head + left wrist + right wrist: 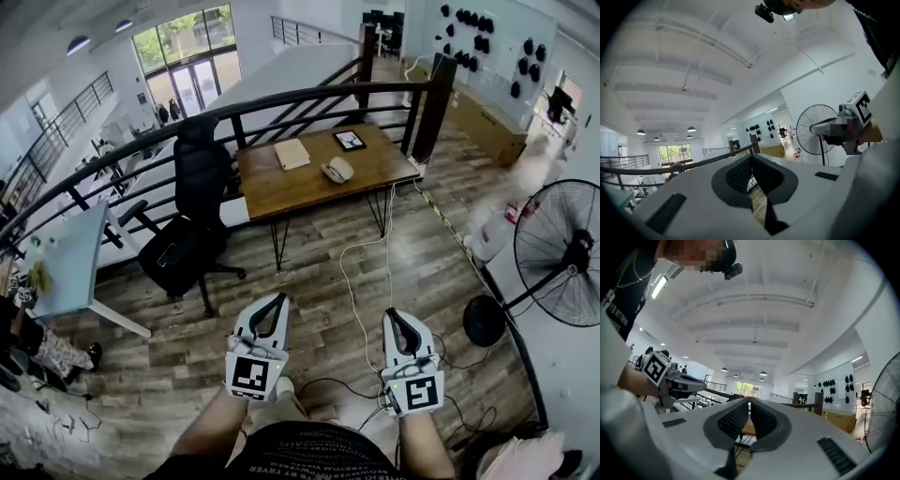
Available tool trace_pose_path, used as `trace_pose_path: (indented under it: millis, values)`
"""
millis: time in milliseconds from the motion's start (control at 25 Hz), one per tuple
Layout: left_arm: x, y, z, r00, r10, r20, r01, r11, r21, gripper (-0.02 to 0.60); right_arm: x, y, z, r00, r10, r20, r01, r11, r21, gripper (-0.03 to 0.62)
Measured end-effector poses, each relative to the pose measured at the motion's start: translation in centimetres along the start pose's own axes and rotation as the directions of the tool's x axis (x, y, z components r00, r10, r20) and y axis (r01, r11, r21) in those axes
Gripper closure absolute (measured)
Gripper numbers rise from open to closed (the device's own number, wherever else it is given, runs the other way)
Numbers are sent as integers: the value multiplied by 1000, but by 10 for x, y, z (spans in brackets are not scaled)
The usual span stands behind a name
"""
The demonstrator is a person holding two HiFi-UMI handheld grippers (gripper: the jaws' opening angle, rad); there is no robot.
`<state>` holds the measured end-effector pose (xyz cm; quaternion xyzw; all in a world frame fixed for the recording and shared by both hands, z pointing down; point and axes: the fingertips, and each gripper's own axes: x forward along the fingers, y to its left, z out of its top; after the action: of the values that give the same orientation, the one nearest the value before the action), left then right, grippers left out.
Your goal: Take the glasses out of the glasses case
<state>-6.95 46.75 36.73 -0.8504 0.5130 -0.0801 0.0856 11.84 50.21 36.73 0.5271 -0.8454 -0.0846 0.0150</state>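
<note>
Left gripper [280, 300] and right gripper [390, 316] hang level, jaws pressed together on nothing. Well ahead, the case [337, 170] lies on the worktop [281, 192] (lid state too small to tell). Walk up close, then spread the jaws before reaching.

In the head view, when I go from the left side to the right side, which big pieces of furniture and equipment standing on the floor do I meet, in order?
pale table -> black office chair -> wooden desk -> standing fan
</note>
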Motion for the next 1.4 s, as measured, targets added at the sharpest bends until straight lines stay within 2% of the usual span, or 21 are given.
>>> trace_pose_path:
  millis: [160, 280, 560, 1040, 1400]
  values:
    - [12, 26, -8, 1000, 1, 2, -1, 999, -35, 555, 23, 10, -5, 1000, 4, -22, -4, 1000, 7, 582]
    - [25, 49, -13, 1000, -7, 6, 7, 999, -41, 555, 48, 13, -8, 999, -3, -46, 4, 1000, 18, 503]
    - [51, 106, -29, 999, -32, 17, 33, 998, -54, 555, 107, 27, -14, 998, -26, -59, 27, 999, 19, 444]
    - [83, 174, -47, 996, -75, 43, 79, 994, -81, 555, 179, 44, -5, 996, -75, -56, 77, 996, 41, 399]
    - [103, 183, -60, 994, -108, 30, 110, 990, -85, 555, 192, 41, -20, 992, -86, -90, 91, 994, 59, 390]
